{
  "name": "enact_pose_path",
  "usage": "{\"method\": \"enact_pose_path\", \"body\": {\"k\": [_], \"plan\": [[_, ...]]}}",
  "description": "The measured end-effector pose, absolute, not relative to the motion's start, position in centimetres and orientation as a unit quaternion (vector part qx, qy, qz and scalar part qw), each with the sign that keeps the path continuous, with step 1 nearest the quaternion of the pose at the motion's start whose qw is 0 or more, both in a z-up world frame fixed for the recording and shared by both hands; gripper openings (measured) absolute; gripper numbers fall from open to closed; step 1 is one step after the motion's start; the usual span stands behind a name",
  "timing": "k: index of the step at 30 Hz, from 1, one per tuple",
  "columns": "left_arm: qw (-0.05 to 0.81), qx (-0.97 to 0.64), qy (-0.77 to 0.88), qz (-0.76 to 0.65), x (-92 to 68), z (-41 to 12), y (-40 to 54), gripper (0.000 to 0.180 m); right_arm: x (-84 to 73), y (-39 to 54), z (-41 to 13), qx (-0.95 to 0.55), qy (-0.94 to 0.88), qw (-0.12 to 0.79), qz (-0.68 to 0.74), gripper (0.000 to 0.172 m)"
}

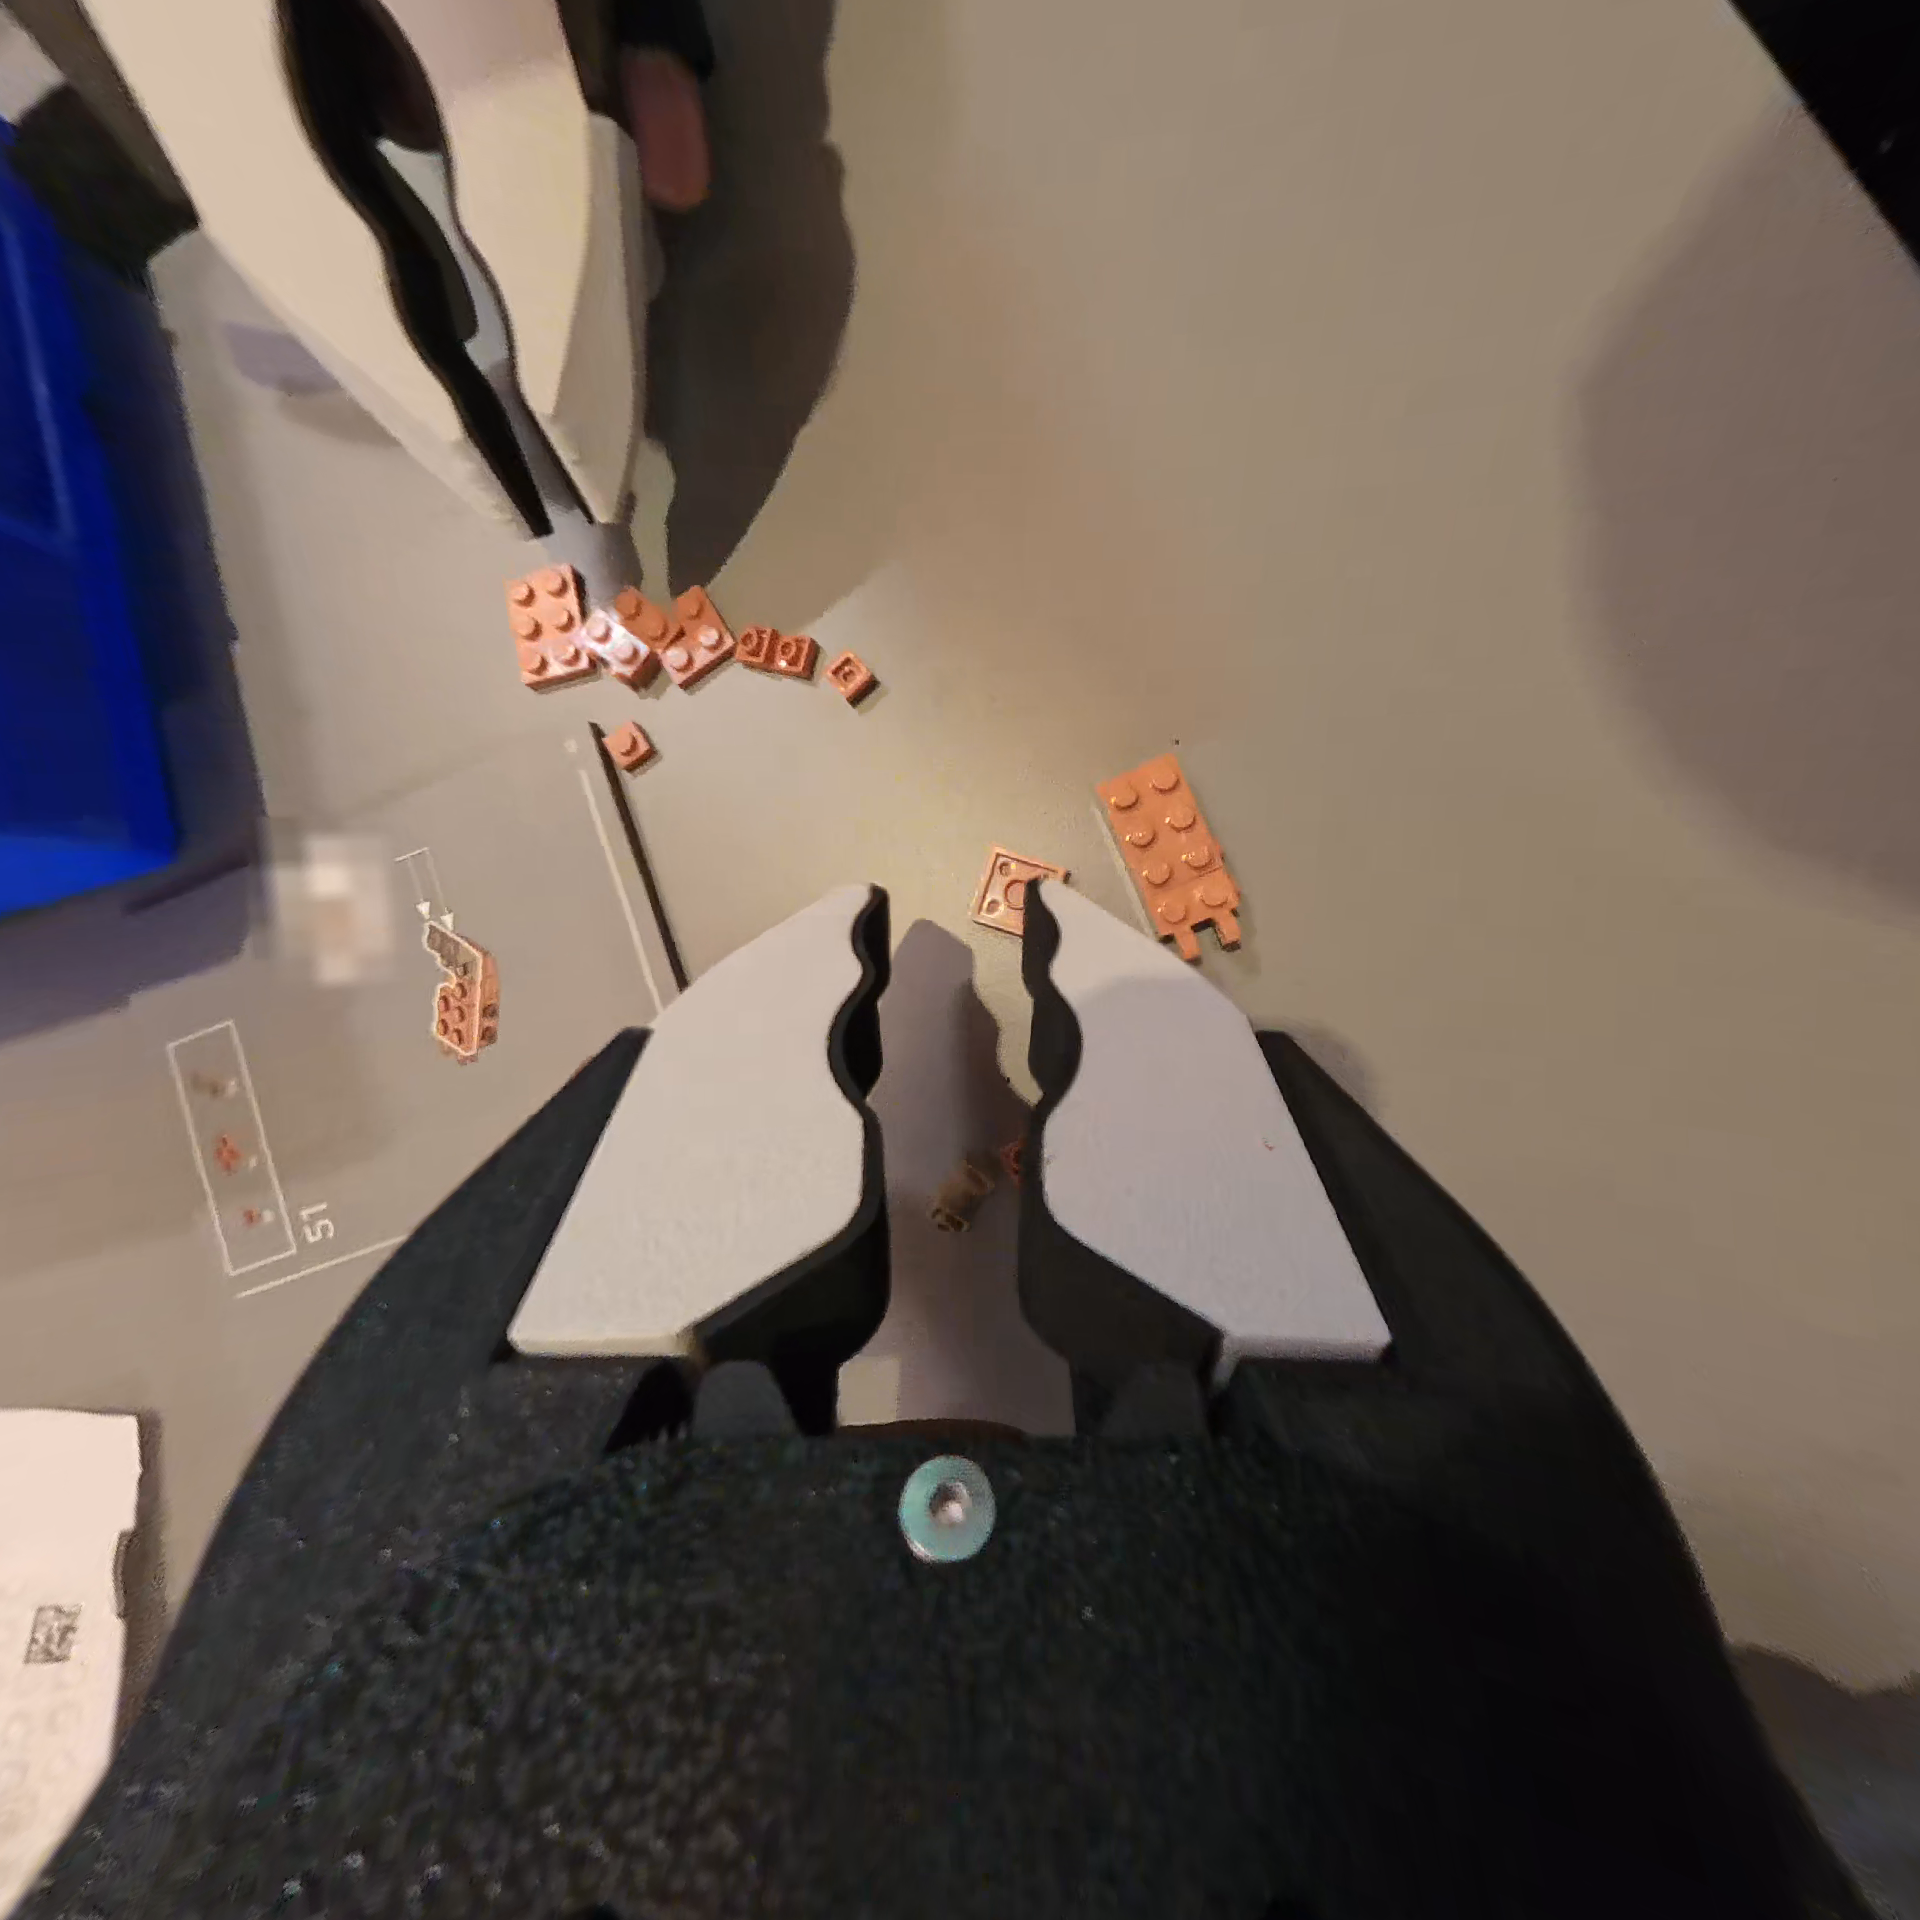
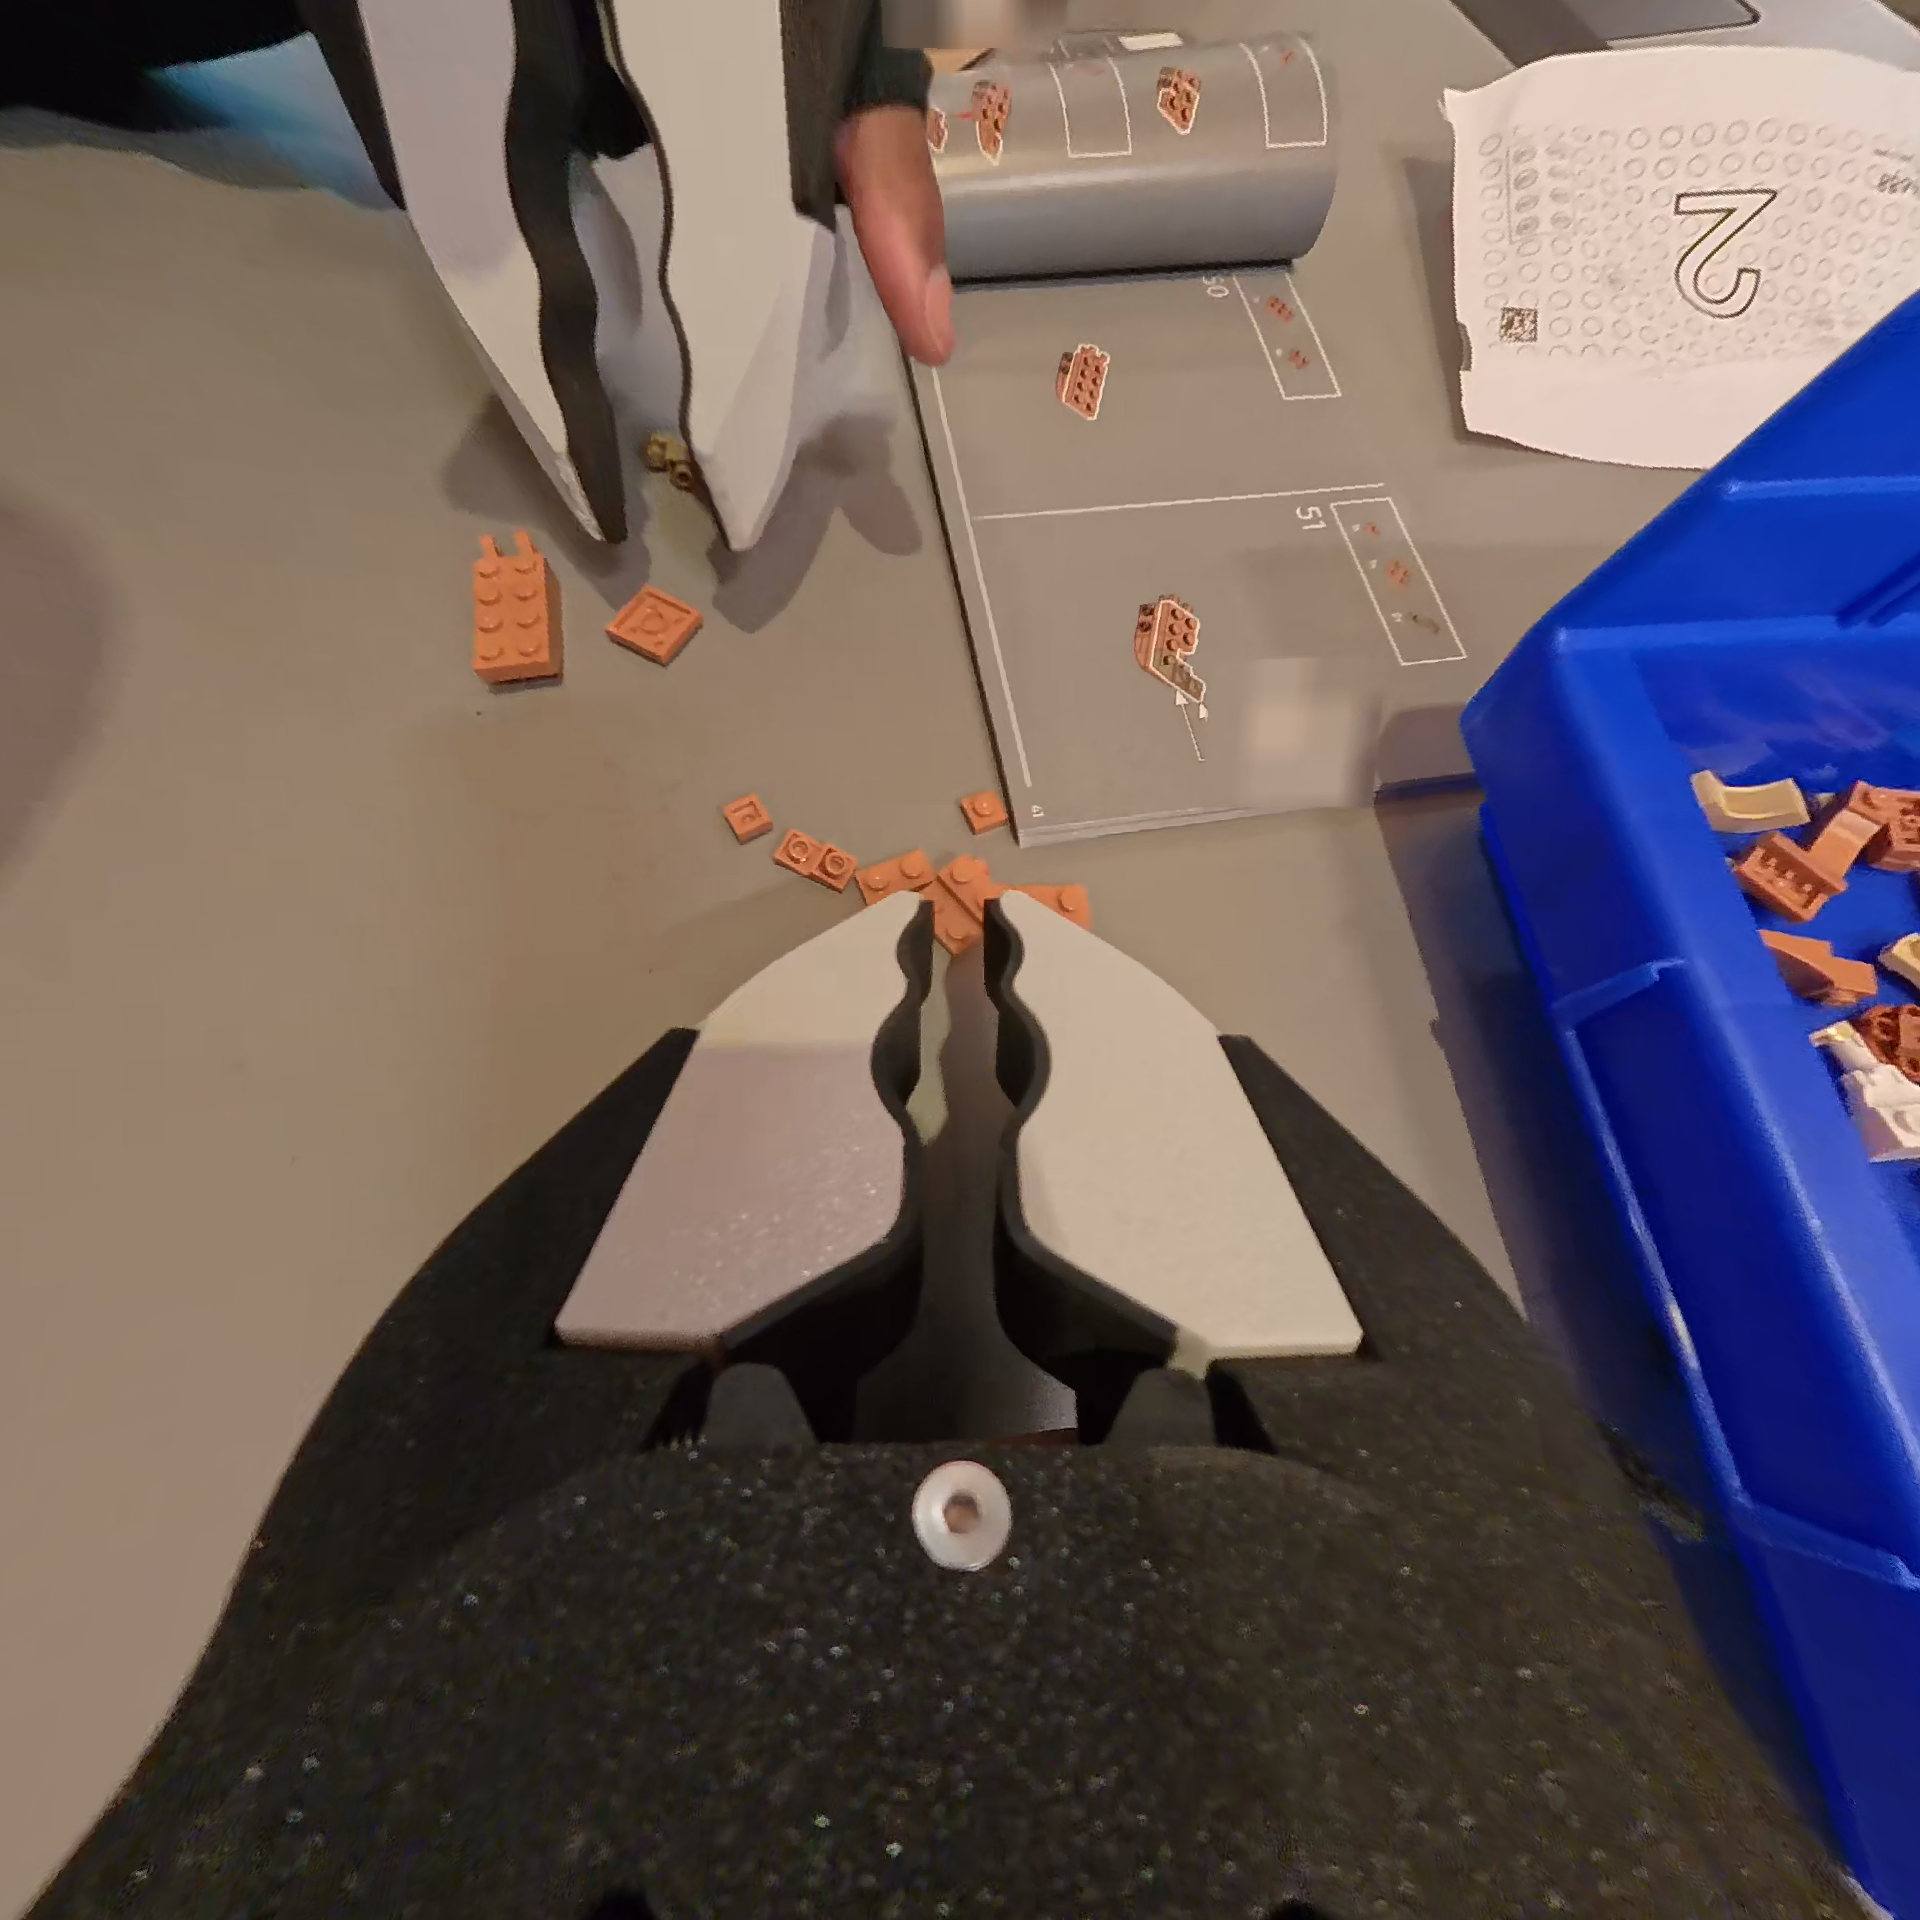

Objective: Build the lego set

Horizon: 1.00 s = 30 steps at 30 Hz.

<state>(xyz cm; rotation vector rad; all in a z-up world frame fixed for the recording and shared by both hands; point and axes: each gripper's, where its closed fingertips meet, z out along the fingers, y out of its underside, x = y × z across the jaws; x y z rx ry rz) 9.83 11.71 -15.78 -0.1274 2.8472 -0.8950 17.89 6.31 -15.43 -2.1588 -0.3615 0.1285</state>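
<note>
while the right gripper (image 2: pixel 954 914) has its fingers clamped on a small orange plate (image 2: pixel 961 906) in the cluster on the grey bench (image 2: pixel 312 935), we hold the left gripper (image 1: pixel 956 899) with fingers apart, empty, beside a square plate (image 1: pixel 1006 883). all pieces are hard, studded plastic.

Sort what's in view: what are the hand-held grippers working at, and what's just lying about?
At the grippers:
right hand-held gripper astride an orange plate;
left hand-held gripper open over a small tan piece.

Lying about:
long orange plate, booklet, blue bin, paper sheet.
</note>
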Motion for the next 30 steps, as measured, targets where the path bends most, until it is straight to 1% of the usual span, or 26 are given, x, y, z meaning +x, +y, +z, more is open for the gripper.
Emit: {"method": "enact_pose_path", "body": {"k": [7, 17, 23, 27, 30], "plan": [[0.032, -0.006, 0.959, -0.283, 8.9, -16.5, 11.4, 0.022, 17.7, 6.1, -15.3, -0.872, -0.149, 0.461, 0.069, 0.009], [0.027, 0.017, 0.964, -0.264, 8.7, -17.3, 11.4, 0.022, 17.6, 6.1, -15.4, -0.873, -0.153, 0.458, 0.067, 0.009], [0.017, 0.007, 0.965, -0.26, 8.7, -18.0, 11.2, 0.016, 17.5, 6.1, -15.4, -0.873, -0.154, 0.458, 0.067, 0.009], [0.023, -0.024, 0.96, -0.277, 8.5, -17.9, 11.4, 0.016, 17.7, 6.1, -15.2, -0.871, -0.152, 0.464, 0.059, 0.009], [0.057, -0.072, 0.938, -0.333, 8.9, -16.6, 11.4, 0.016, 17.9, 6.2, -14.9, -0.865, -0.151, 0.477, 0.043, 0.009]]}}
